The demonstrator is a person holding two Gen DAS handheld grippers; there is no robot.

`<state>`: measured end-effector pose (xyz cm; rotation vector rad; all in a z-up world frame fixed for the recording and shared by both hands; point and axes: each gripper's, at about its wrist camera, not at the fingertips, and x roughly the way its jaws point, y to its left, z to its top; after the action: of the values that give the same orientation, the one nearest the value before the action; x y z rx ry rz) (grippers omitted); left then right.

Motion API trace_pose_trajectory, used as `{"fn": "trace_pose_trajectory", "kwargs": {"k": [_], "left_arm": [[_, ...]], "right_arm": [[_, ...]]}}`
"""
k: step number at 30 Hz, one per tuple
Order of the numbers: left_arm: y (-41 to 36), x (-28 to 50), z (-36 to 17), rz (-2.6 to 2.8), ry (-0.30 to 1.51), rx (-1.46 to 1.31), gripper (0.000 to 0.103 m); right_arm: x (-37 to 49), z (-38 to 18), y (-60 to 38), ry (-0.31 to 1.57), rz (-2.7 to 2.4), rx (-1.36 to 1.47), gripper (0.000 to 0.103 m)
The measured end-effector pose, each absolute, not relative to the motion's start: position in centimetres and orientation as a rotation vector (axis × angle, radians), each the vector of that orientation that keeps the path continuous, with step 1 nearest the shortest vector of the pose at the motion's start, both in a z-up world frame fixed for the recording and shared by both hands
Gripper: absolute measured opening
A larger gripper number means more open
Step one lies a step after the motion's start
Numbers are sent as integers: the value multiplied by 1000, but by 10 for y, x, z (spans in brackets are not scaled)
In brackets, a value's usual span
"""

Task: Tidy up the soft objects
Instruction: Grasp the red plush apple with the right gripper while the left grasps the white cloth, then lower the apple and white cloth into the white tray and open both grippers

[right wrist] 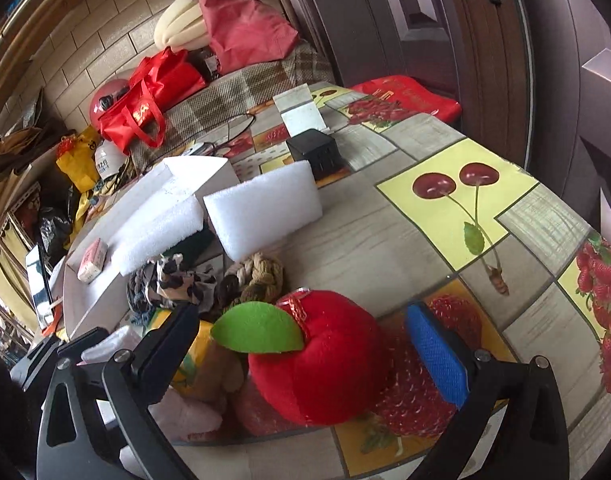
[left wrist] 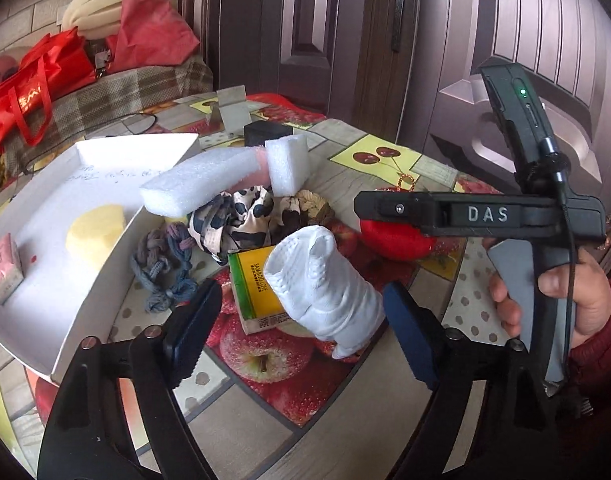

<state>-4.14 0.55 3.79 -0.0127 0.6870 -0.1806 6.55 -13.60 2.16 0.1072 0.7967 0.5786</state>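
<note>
From the left wrist, the left gripper (left wrist: 301, 312) is seen spread wide, with a rolled white sock (left wrist: 325, 284) standing between its fingers but not clamped by them. Beyond it a yellow-green tissue pack (left wrist: 257, 288), a leopard-print scrunchie (left wrist: 241, 216), a grey-blue braided tie (left wrist: 165, 268) and foam blocks (left wrist: 201, 188) are heaped beside the white tray (left wrist: 105, 264), in which a yellow sponge (left wrist: 95, 232) and a pink packet (left wrist: 3, 268) lie. A closing squeeze could catch only the sock's edge – it may be tipped onto the tissue pack.

From the right wrist, the right gripper (right wrist: 317, 356) is seen parted around a red plush apple (right wrist: 317, 364), neither pad pressed in. The apple rests on the fruit-print tablecloth (right wrist: 385, 232), just beside the beige braided tie (right wrist: 261, 272). A grip taken low could snag the cloth – or the plush could squirt out from between the pads.
</note>
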Motion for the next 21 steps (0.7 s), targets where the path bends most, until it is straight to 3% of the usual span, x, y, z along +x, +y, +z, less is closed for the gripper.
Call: {"fn": "trace_pose_trajectory", "kwargs": {"k": [2, 4, 6, 7, 9, 15, 21], "left_arm": [[3, -35, 34, -194, 714, -13, 78], [0, -32, 33, -207, 719, -5, 67], [-4, -30, 31, -215, 730, 11, 50], [-4, -30, 31, -224, 733, 13, 39], [-3, -31, 31, -238, 724, 3, 29], [11, -49, 45, -212, 599, -55, 27], [15, -80, 59, -81, 438, 55, 27]], "right_arm": [[65, 15, -134, 825, 577, 81, 103], [68, 10, -132, 859, 581, 74, 101], [68, 11, -132, 858, 567, 75, 86], [69, 11, -133, 861, 568, 76, 67], [69, 11, -133, 863, 581, 79, 62], [65, 17, -147, 813, 581, 147, 59], [48, 36, -155, 667, 552, 161, 59]]}}
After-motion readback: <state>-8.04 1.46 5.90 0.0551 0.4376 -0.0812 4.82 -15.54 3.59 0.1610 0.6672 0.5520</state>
